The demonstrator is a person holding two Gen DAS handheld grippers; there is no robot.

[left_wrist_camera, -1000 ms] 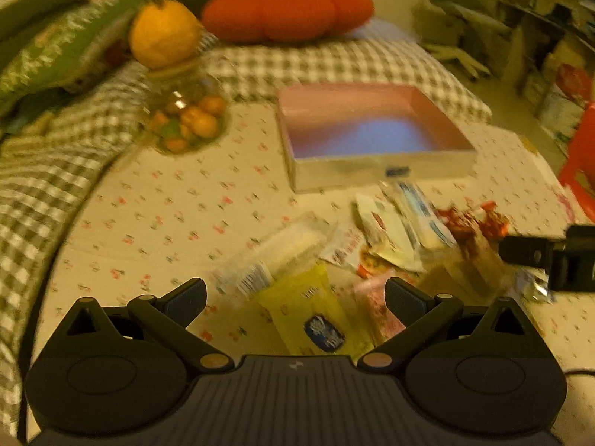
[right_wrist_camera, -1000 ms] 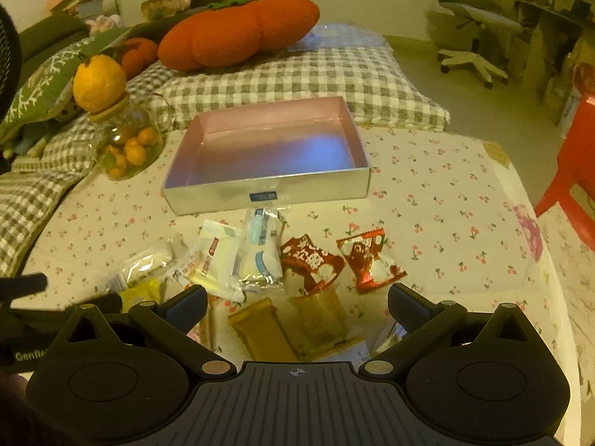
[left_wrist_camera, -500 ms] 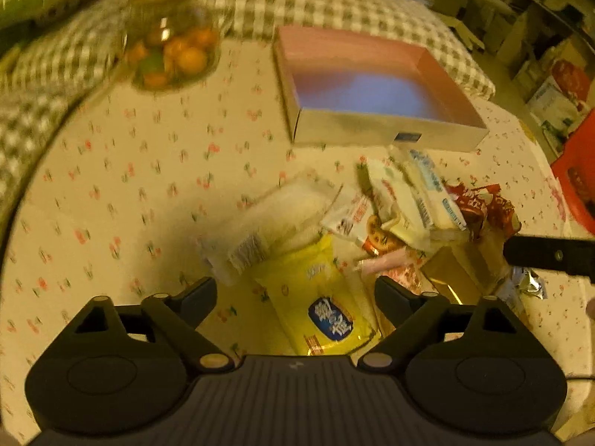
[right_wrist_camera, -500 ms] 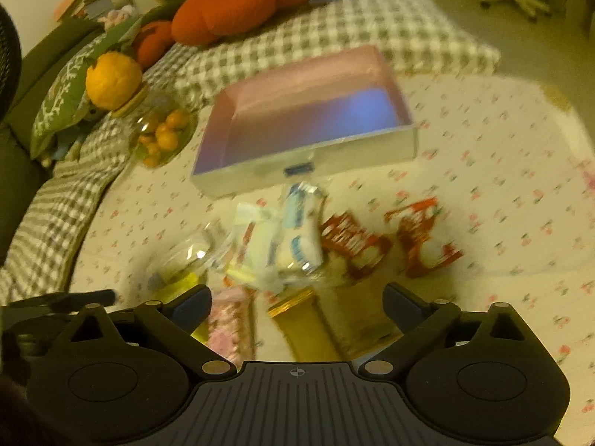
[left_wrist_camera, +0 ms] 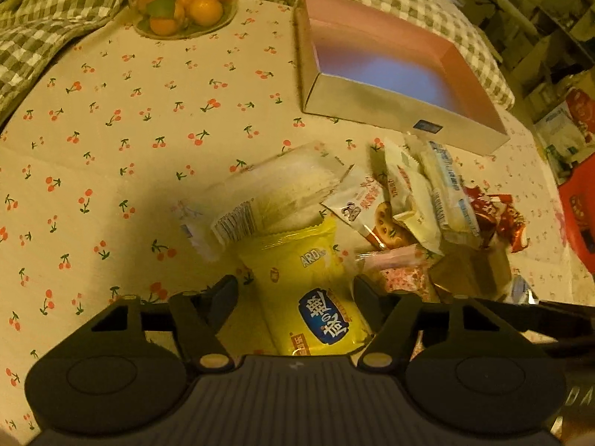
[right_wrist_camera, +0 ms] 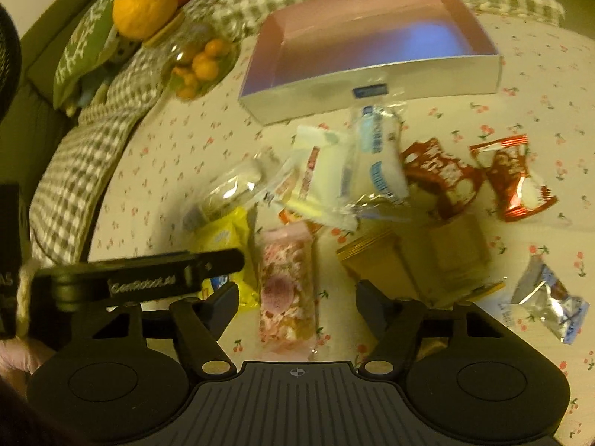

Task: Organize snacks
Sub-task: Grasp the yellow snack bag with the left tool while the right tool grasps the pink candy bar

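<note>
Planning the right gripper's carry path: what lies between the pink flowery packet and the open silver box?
In the right wrist view, white snack wrappers lie piled between the pink flowery packet and the open silver box; no bare cloth path.

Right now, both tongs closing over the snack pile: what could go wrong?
1. The left tongs straddle the yellow packet, whose far end lies under the clear wrapper; lifting may drag that along.
2. The right tongs bracket the pink packet, close beside the left ones; they may collide.
3. The box has walls; a low carry could catch its rim.
</note>
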